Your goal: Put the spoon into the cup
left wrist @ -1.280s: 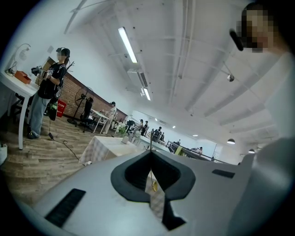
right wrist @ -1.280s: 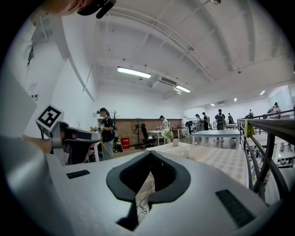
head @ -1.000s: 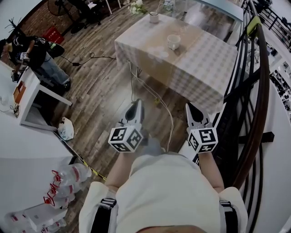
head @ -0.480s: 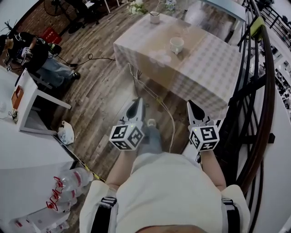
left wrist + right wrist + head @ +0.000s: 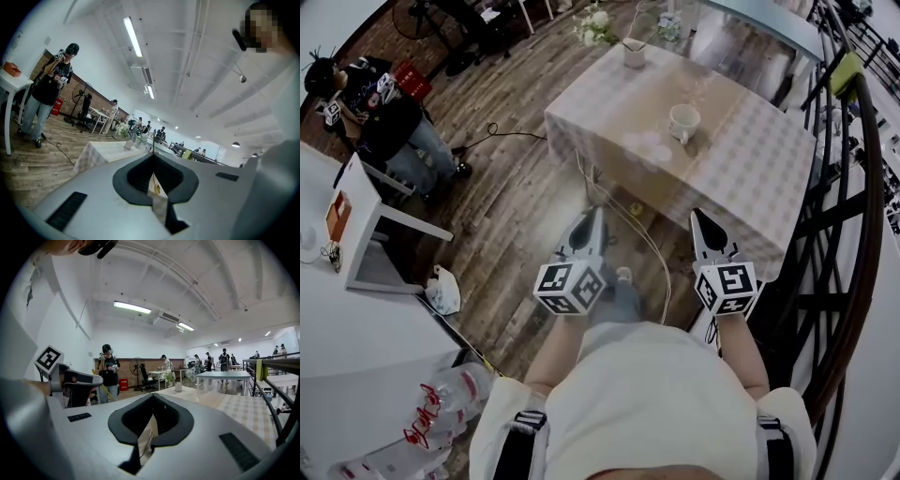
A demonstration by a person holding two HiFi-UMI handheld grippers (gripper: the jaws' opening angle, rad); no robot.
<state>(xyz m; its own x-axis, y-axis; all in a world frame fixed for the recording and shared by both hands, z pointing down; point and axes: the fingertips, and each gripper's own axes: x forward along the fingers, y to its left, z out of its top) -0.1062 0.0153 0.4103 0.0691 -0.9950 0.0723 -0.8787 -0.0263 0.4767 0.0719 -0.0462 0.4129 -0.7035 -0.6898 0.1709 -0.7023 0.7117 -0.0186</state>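
Presently we find both tools closed and empty: the left gripper [image 5: 592,217] and right gripper [image 5: 700,221] sit well short of the checked table [image 5: 741,178]. The white cup [image 5: 684,123] stands mid-table; we cannot make out the spoon. We advise locating it first, then opening one gripper on approach.
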